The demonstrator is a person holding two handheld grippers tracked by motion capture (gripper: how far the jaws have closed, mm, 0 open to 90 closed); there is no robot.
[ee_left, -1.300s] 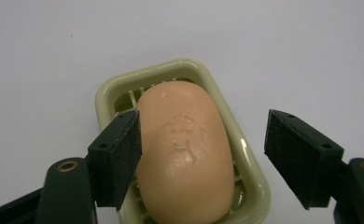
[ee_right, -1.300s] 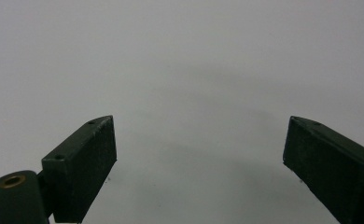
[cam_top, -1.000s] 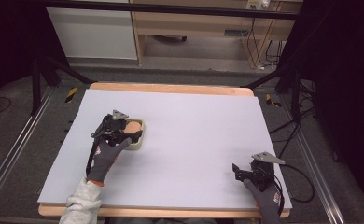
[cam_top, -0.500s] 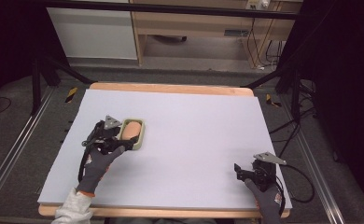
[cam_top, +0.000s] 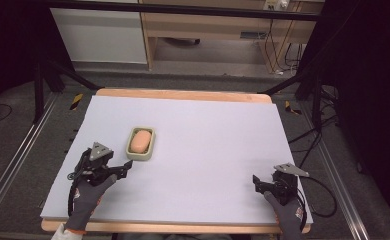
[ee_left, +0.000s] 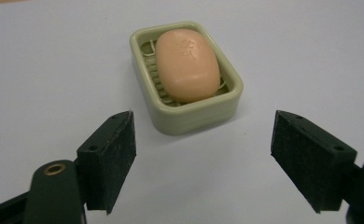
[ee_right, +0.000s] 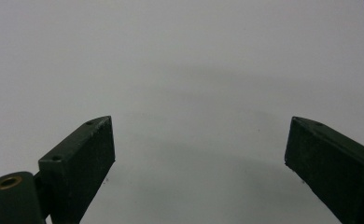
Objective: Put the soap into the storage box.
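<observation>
From the high view, your left gripper [cam_top: 124, 169] sits just short of the pale green plastic soap dish [cam_top: 141, 143], which holds the peach oval soap bar [cam_top: 140, 141] on the white table sheet [cam_top: 208, 145]; your right gripper [cam_top: 257, 182] rests well apart near the front edge.

In the left gripper view, your jaws stand spread, empty, with the dish ahead between them. Centre on whichever you mean to take, and come in level.

In the right gripper view, jaws spread over bare sheet.
</observation>
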